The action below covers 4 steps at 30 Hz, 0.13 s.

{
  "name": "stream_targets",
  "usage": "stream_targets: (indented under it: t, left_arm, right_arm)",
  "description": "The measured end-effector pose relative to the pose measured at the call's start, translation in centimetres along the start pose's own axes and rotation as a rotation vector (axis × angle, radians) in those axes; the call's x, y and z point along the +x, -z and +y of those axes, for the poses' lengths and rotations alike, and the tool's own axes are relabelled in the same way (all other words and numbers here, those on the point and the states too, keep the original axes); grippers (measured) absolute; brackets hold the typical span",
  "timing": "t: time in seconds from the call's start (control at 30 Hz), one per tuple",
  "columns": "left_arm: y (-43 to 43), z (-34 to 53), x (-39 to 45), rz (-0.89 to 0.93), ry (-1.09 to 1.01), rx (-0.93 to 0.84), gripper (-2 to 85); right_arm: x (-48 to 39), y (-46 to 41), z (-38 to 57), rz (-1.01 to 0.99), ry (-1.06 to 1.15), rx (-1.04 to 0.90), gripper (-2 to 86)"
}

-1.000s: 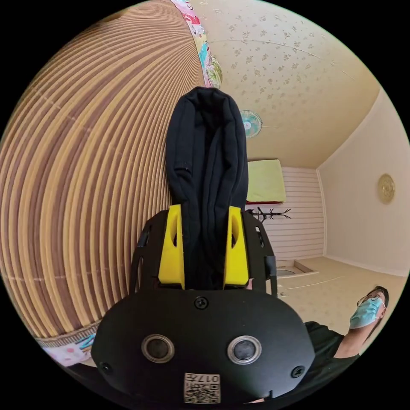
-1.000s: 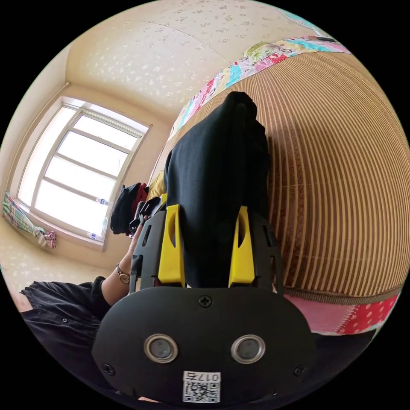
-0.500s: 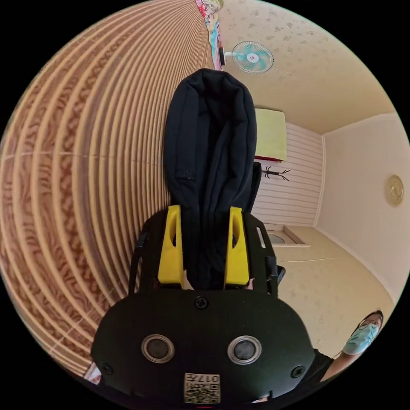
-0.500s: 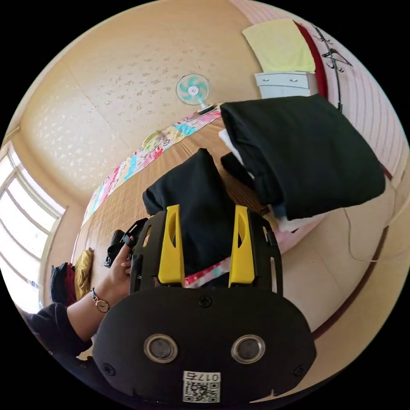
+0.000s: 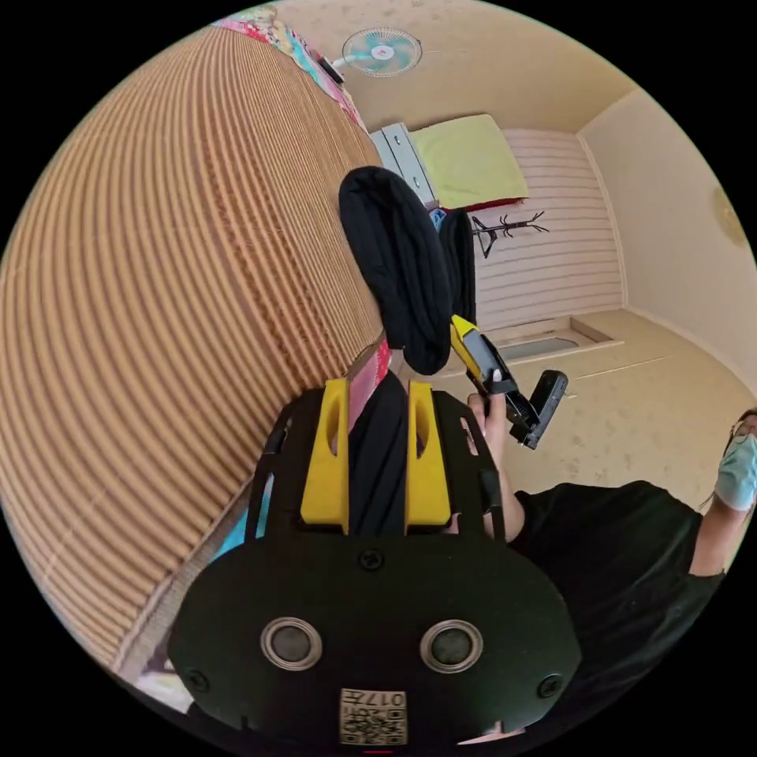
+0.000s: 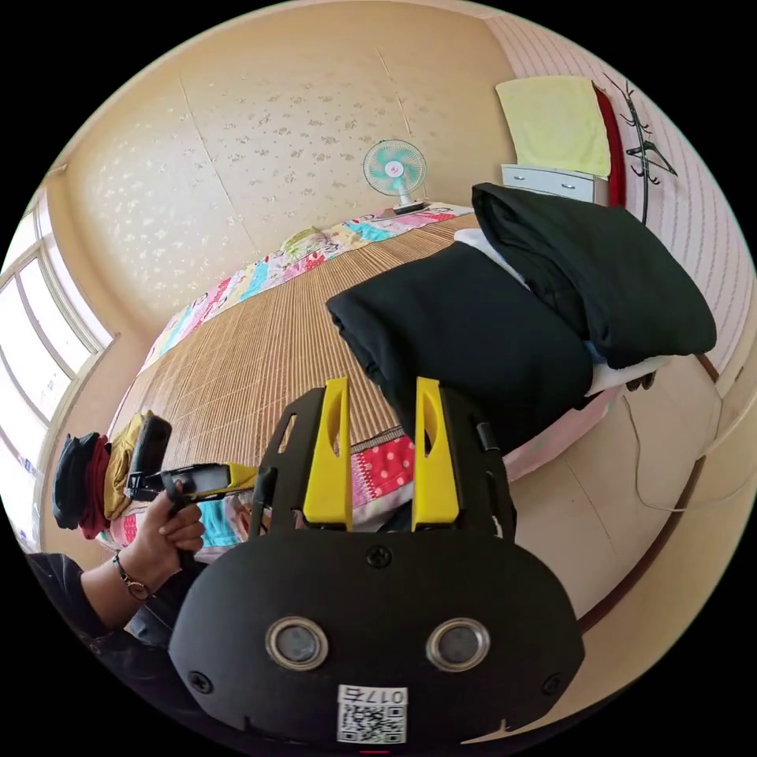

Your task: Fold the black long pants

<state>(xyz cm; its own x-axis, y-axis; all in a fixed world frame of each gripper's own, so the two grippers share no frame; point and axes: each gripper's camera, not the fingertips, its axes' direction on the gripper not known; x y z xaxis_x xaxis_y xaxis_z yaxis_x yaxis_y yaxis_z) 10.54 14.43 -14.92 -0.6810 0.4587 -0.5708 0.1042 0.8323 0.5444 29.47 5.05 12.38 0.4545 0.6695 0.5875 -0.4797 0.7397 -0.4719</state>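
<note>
Pants (image 6: 465, 347) are folded on the mat (image 6: 260, 355), right gripper (image 6: 382, 449) at 6 o'clock with jaws apart and nothing between them, left gripper (image 5: 378, 457) looks together though I can't tell on what, so back out slow and don't snag the bundle.

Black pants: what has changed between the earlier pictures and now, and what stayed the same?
Both the left gripper and right gripper let go of the black pants and drew back past the bed's edge. The pants now lie folded on the striped mat, beside the pile of folded clothes. Pile and fan stayed put.
</note>
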Motion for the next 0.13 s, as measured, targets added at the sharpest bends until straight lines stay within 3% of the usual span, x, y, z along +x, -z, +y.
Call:
stream_targets:
  t: [0.13]
  left_arm:
    - [14.1,9.1,2.7,-0.559,0.036,0.326,10.0]
  right_arm:
    - [-4.8,-2.4,0.6,-0.166,0.186,-0.103,3.5]
